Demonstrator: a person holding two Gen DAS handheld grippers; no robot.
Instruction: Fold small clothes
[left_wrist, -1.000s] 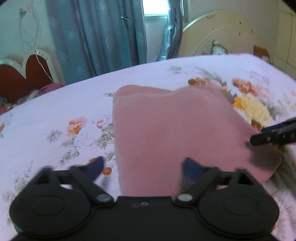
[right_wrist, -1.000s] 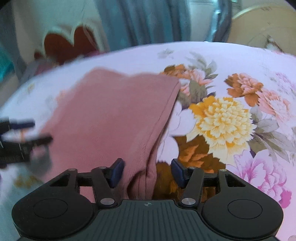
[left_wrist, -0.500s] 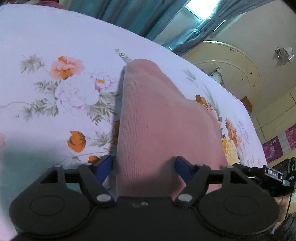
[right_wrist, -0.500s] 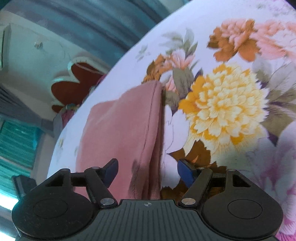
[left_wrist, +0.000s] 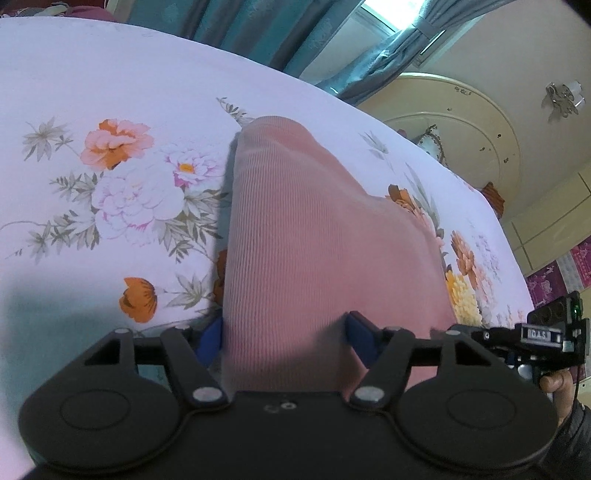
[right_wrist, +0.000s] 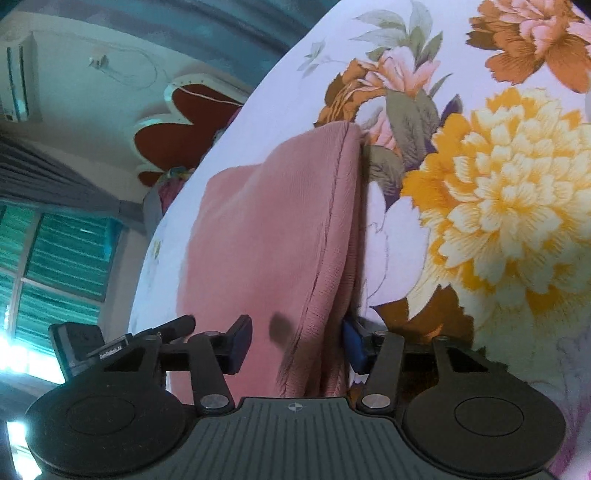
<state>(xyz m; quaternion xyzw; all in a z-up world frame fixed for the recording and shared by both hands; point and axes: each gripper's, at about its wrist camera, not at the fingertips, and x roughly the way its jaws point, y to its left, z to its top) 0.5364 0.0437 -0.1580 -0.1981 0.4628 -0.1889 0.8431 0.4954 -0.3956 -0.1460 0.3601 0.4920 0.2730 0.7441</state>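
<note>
A pink ribbed garment lies folded on the flowered bedsheet. My left gripper is open, its blue-padded fingers either side of the garment's near left corner, the cloth running between them. My right gripper is open too, its fingers straddling the garment's near right edge, where the stitched hem and stacked layers show. The right gripper shows at the far right of the left wrist view. The left gripper shows at the lower left of the right wrist view.
The sheet carries large orange, yellow and pink flowers. Teal curtains and a cream round headboard stand behind the bed. A red heart-shaped headboard and a window are at the left of the right wrist view.
Both grippers have dropped low and tilted, moving in over the garment's near corners. The cloth now lies between each pair of fingers, which stay spread.
</note>
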